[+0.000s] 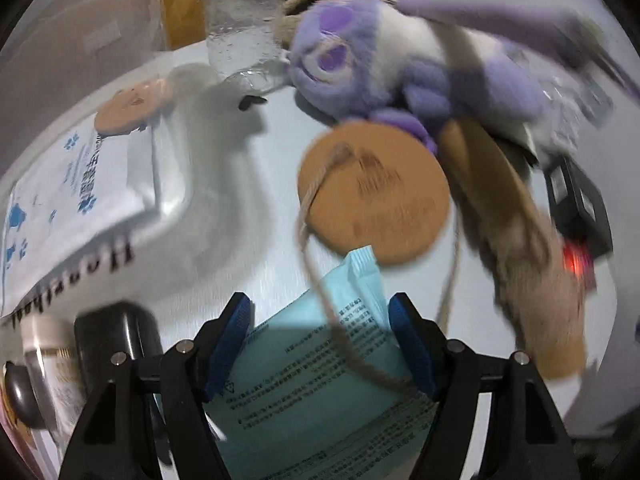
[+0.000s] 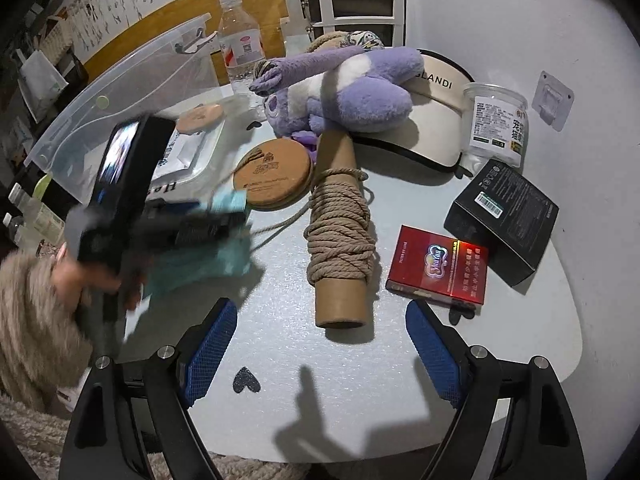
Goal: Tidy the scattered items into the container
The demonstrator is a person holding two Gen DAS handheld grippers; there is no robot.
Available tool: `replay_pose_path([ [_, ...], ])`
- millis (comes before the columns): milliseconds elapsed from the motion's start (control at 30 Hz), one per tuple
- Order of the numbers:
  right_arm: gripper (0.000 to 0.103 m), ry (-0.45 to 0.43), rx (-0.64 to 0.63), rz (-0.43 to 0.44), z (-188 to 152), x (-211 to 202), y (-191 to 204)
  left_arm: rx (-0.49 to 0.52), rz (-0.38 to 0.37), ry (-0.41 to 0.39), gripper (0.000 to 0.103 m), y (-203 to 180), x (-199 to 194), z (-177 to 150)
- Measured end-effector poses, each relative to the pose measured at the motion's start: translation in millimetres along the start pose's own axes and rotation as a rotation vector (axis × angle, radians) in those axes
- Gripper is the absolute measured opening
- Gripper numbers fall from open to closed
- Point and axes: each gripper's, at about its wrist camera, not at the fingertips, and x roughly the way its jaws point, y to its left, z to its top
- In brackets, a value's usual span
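My 2 fisheye views both sit just behind their own blue-padded fingers, pitched steeply down at the white table (image 2: 400,360). The left wrist camera hangs close over a teal packet (image 1: 304,380) at the bottom centre of its frame (motion blur smears most of it). The right wrist camera sits farther back and takes in the whole tabletop. Both views share the cork disc (image 1: 374,194) (image 2: 274,178), the purple plush toy (image 1: 360,64) (image 2: 352,92) and the rope spool (image 2: 340,236).

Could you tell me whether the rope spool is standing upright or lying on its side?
Lying on its side: the rope spool rests lengthwise on the table, its open cardboard end facing the right-wrist camera.
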Motion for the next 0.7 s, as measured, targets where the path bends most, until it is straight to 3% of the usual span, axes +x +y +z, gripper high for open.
replay_pose_path([
  [133, 0.087, 0.011, -0.003, 0.025, 1.8, 4.4, 4.4, 0.028, -0.023, -0.001, 0.071, -3.2, -11.5, -27.1],
  [433, 0.087, 0.022, -0.043, 0.071, 8.5, 10.6, 20.5, -0.026, -0.111, 0.039, 0.071, 15.0, -35.1, -63.1],
  [533, 0.087, 0.036, -0.048, 0.108, 10.6, 15.4, 25.6, -0.091, -0.133, 0.060, 0.071, 26.9, -46.1, -70.6],
  [633, 0.087, 0.067, -0.056, 0.165, 11.3, 23.5, 33.8, -0.144, -0.125, 0.010, 0.070, 44.3, -64.1, -76.4],
  [667, 0.086, 0.081, -0.061, 0.181, 11.4, 26.9, 37.1, -0.152, -0.118, -0.001, 0.070, 49.6, -68.6, -77.9],
  [700, 0.070, 0.096, -0.065, 0.200, 11.2, 30.7, 40.0, -0.160, -0.106, -0.009, 0.070, 53.7, -74.1, -80.5],
])
